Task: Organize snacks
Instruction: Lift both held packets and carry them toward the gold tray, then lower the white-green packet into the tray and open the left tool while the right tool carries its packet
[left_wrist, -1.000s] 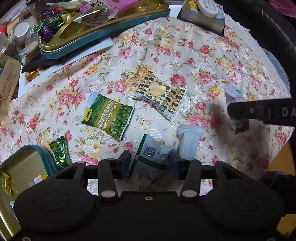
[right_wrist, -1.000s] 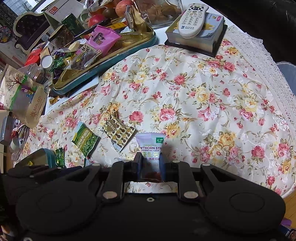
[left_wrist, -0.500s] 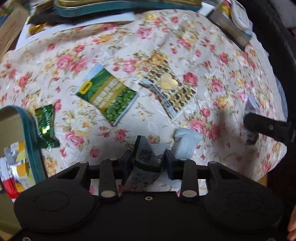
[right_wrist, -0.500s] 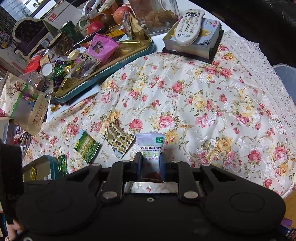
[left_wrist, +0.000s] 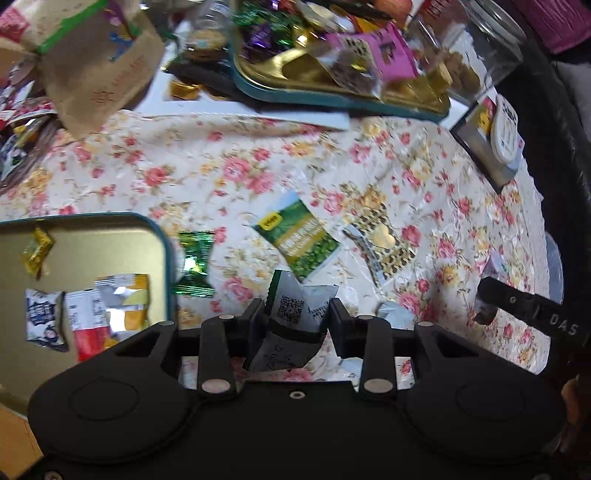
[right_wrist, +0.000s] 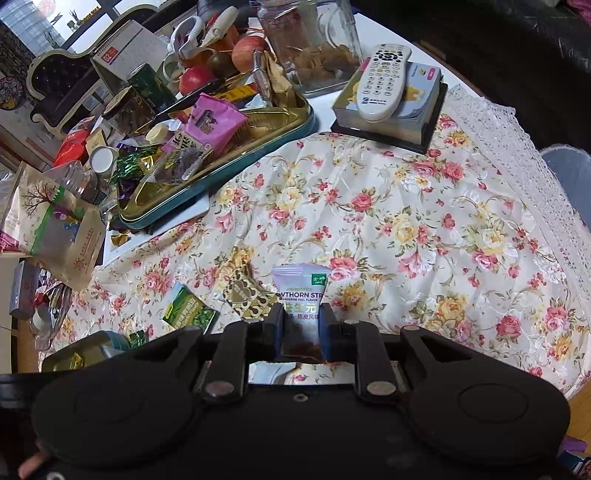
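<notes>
Nearest, the left gripper (left_wrist: 297, 317) pinches a crumpled white-and-green snack packet (left_wrist: 291, 312), long axis pointing away from the camera, above the floral cloth. Best carried left over the gold-lined teal tin (left_wrist: 162, 236) before release. The right gripper (right_wrist: 301, 326) clamps an upright white hawthorn packet (right_wrist: 301, 291).

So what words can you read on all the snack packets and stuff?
"WTHORN STR", cut off by the fingers: purple-white packet in the right claw.
"DAS": right claw's black finger.
Green pea packet, QR-code packet, remote control, red-labelled box: print too small or blurred.
</notes>
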